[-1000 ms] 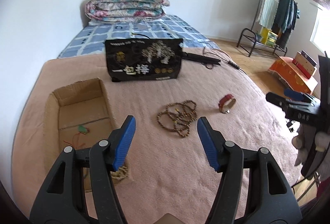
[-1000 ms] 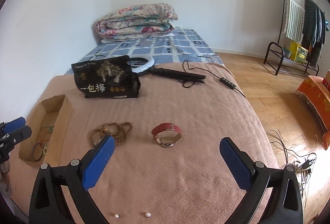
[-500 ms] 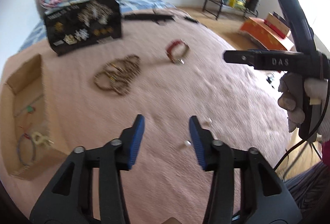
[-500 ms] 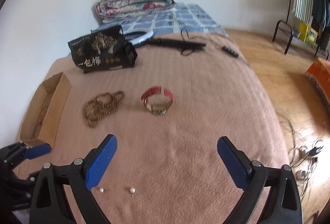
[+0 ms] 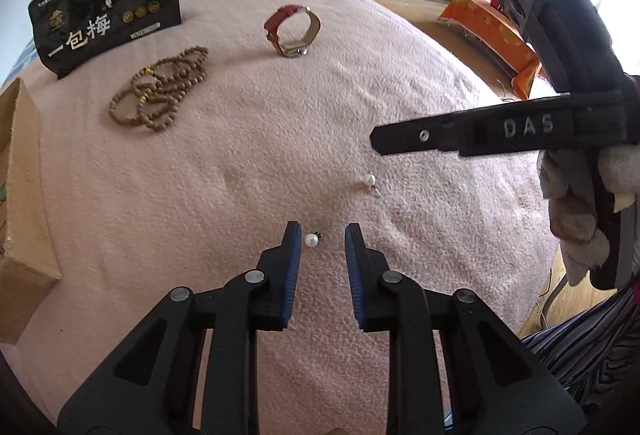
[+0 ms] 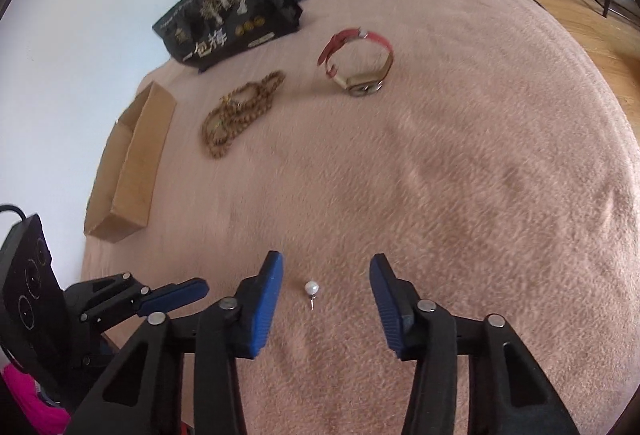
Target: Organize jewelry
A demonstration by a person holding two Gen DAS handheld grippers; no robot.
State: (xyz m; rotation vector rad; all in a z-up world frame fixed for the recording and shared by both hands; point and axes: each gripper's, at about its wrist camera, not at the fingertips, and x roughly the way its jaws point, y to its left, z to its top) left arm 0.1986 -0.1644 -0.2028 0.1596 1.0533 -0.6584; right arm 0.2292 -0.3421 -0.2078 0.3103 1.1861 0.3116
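Left wrist view: left claw (image 5: 319, 235) pointing down at pink blanket (image 5: 248, 163) on bed, jaws just been closing, now narrow but w/ gap; pearl earring (image 5: 311, 239) lying between the blue pads (image 5: 294, 255), just beside the left one, not pinched as far as can be told. Second pearl earring (image 5: 370, 181) further up and to the right, apart, under tip of right claw (image 5: 380, 141), seen side-on, held by gloved hand (image 5: 576, 203). Wooden bead necklace (image 5: 160, 91) coiled at upper left, red-strap watch (image 5: 294, 31) beyond it, black snack bag (image 5: 106, 1) behind both, cardboard box (image 5: 20, 195) at left edge. Right wrist view: right claw (image 6: 326, 275) also angled down, jaws just been closing, approx half open, nothing gripped; pearl earring (image 6: 312, 289) w/ its post on blanket (image 6: 460, 175) between the pads (image 6: 266, 299), clear of both. Left claw (image 6: 192, 289) at lower left, near. Bead necklace (image 6: 240, 113), watch (image 6: 356, 59), bag (image 6: 228, 23), box (image 6: 128, 167) all further off.
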